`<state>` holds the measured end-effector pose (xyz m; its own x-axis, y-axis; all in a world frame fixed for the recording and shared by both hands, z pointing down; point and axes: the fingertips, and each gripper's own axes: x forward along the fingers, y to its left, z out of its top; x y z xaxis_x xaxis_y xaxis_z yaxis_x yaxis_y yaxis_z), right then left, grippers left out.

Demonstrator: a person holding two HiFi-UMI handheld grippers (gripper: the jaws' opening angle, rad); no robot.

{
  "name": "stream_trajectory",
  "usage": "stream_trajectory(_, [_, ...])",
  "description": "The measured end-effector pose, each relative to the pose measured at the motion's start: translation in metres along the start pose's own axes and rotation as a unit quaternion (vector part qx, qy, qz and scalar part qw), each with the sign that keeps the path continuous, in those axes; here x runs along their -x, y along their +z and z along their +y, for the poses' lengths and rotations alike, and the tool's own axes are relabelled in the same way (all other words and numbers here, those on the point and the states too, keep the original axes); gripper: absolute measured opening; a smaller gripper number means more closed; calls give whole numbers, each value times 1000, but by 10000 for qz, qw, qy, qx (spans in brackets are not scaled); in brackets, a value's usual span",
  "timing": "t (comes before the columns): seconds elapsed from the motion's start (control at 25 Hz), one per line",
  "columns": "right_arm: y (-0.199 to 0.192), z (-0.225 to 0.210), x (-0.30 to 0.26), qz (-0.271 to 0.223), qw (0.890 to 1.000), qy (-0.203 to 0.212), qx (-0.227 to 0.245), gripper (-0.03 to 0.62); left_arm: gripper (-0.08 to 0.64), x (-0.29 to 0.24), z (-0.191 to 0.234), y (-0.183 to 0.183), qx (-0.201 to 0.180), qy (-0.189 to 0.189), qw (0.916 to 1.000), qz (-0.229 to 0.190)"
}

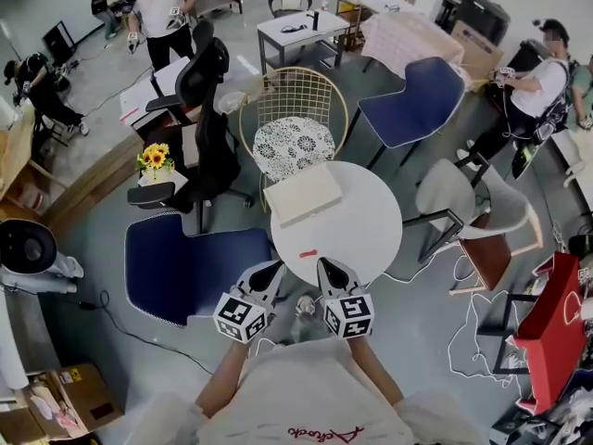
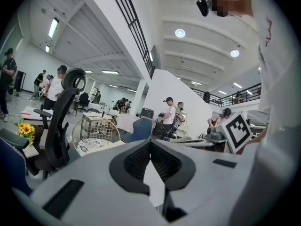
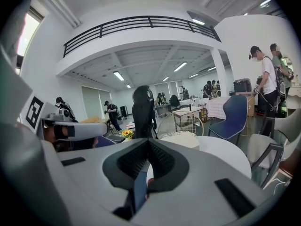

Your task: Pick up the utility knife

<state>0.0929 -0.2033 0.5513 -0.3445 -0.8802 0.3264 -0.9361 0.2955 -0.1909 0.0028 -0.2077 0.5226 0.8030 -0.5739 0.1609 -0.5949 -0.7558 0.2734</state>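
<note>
Left gripper (image 1: 273,270): jaws were closed, empty.
Right gripper (image 1: 327,267): jaws were closed, empty.
Utility knife (image 1: 308,253): lay on tabletop (image 1: 363,213), just ahead, between both grippers.

One round white bench (image 1: 371,213) carries one small red utility knife (image 1: 308,253) and one flat cream box (image 1: 303,194). Two grippers show at its near edge, the left gripper (image 1: 275,268) and the right gripper (image 1: 325,264), each bearing one marker cube. Among the seats round the bench are two navy ones, the far navy chair (image 1: 412,100) and the near navy chair (image 1: 195,272), one gold wire chair (image 1: 295,109) and one black office chair (image 1: 208,128). There is one bunch of sunflowers (image 1: 154,157) and one red bag (image 1: 551,318).
</note>
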Motion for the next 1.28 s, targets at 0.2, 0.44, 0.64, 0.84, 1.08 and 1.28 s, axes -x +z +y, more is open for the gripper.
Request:
stream_trajectory(0.2, [11,-19,-20,28,9999,102,-10,17,12,-23,10,7,3,87,10000,19])
stream_trajectory(0.44, [11,-32,-32,104,9998,177,-37,17,14,-40,14,8,45,122,9999,90])
stream_trajectory(0.64, [-10,-38,-34,377,9990,199,-160,17,13,-45,16,-9,213,186,9992,281])
stream_trajectory(0.84, [-42,-41,-33,755,9964,203,-334,17,12,-46,18,-26,383,246,9979,462])
stream_trajectory(1.08, [-84,-41,-31,1242,9903,270,-558,17,13,-41,20,-49,603,363,9954,654])
stream_trajectory(1.28, [-109,-40,-38,1607,9857,368,-351,17,13,-40,29,-60,726,450,9935,747])
